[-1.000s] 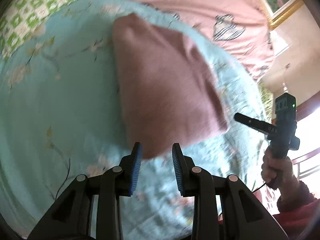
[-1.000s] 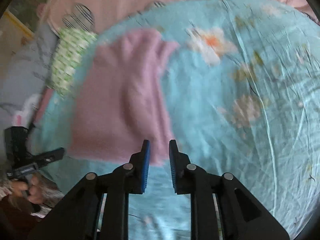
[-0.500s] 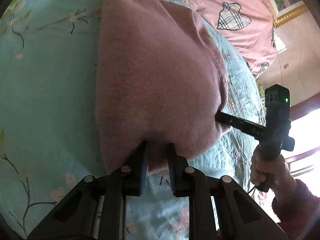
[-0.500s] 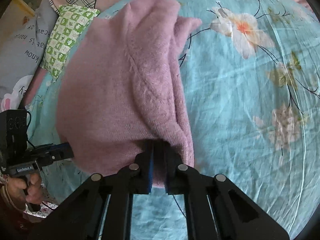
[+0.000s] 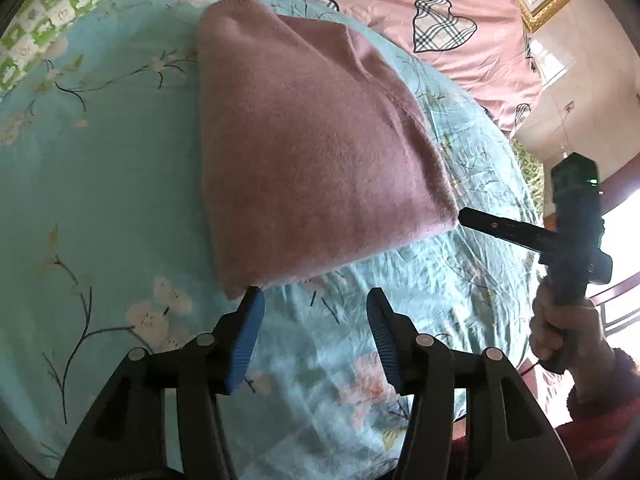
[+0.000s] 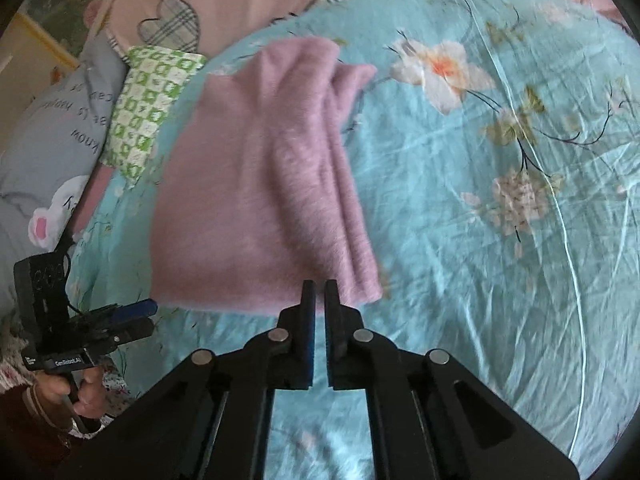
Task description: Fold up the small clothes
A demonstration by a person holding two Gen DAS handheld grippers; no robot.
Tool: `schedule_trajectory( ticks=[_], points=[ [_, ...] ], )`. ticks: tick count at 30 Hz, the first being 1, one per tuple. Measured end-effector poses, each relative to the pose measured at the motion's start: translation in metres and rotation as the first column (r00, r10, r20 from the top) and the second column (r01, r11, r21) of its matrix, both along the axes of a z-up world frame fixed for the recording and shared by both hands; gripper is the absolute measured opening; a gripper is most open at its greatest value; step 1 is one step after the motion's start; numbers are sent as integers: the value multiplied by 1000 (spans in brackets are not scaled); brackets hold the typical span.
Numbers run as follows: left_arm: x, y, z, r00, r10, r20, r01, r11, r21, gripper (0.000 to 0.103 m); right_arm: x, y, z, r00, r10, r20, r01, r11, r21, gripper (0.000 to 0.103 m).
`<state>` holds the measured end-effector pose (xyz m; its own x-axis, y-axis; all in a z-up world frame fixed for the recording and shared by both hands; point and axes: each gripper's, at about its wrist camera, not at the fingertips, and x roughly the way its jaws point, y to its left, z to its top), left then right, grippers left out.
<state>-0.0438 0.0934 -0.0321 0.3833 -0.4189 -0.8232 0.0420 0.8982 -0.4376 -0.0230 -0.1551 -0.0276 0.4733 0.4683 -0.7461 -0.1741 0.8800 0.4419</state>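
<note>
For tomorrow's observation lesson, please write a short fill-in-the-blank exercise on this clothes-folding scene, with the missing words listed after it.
1. The folded sweater is ____ in colour.
2. It lies on a floral sheet whose ground colour is ____.
3. The left gripper has its fingers spread ____.
4. The pads on the right gripper are nearly ____.

Missing words: pink; blue; open; shut
</note>
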Motion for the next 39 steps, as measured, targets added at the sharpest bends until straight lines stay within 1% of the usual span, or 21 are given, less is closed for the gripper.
schedule_trajectory(
  ticks=[1,2,3,4,5,7,9,11,15,17,19,22,25,29,32,34,36,38,39],
  points=[
    [-2,-1,1,1000,1,0,-1,1000,5,54,-4,4,2,1000,4,10,-4,1000,-1,13],
    [-6,0,2,1000,4,4,-4,1000,9,55,-6,8,4,1000,7,15,-6,1000,-7,25],
    [-8,-3,2,1000,8,9,-8,1000,14,55,-10,12,6,1000,8,22,-7,1000,-19,34],
    [-11,-3,4,1000,9,15,-10,1000,22,56,-13,16,7,999,7,31,-6,1000,-29,49],
    [-13,-3,5,1000,9,22,-9,999,32,59,-19,20,10,999,7,51,-6,999,-37,53],
    [-19,-2,8,999,9,34,-11,998,60,61,-29,25,15,997,15,81,-11,999,-46,53],
    [-27,-1,10,999,12,43,-17,995,101,68,-37,31,16,995,29,94,-24,998,-59,54],
    [-33,3,9,999,15,52,-23,989,146,72,-47,37,14,994,40,106,-31,997,-77,59],
    [-50,7,5,998,11,57,-25,968,250,75,-63,43,4,994,53,94,-44,994,-97,64],
    [-56,9,2,998,7,55,-22,961,276,75,-70,47,-2,995,61,82,-52,993,-105,66],
    [-63,10,3,998,9,63,-26,960,279,75,-75,51,-6,995,66,78,-55,990,-130,68],
    [-71,12,5,997,10,77,-30,965,261,76,-80,58,-8,994,79,81,-66,986,-150,73],
    [-71,11,13,995,11,103,-40,958,285,80,-81,63,-4,992,88,94,-71,983,-167,76],
    [-66,12,30,989,22,145,-64,955,291,83,-79,69,7,987,101,129,-74,977,-199,80],
    [-56,15,44,983,42,181,-94,952,292,85,-73,70,20,980,113,162,-75,971,-226,81],
    [-49,16,52,977,53,206,-114,948,299,89,-69,70,31,974,114,196,-65,968,-242,82],
    [-42,16,57,972,57,227,-128,941,312,95,-67,69,40,968,108,227,-53,970,-239,86],
    [-36,13,57,972,54,228,-128,937,325,97,-64,67,47,963,99,252,-40,972,-231,98],
    [-33,12,55,974,49,220,-122,936,331,97,-61,67,48,962,95,255,-34,972,-234,99]
  ],
)
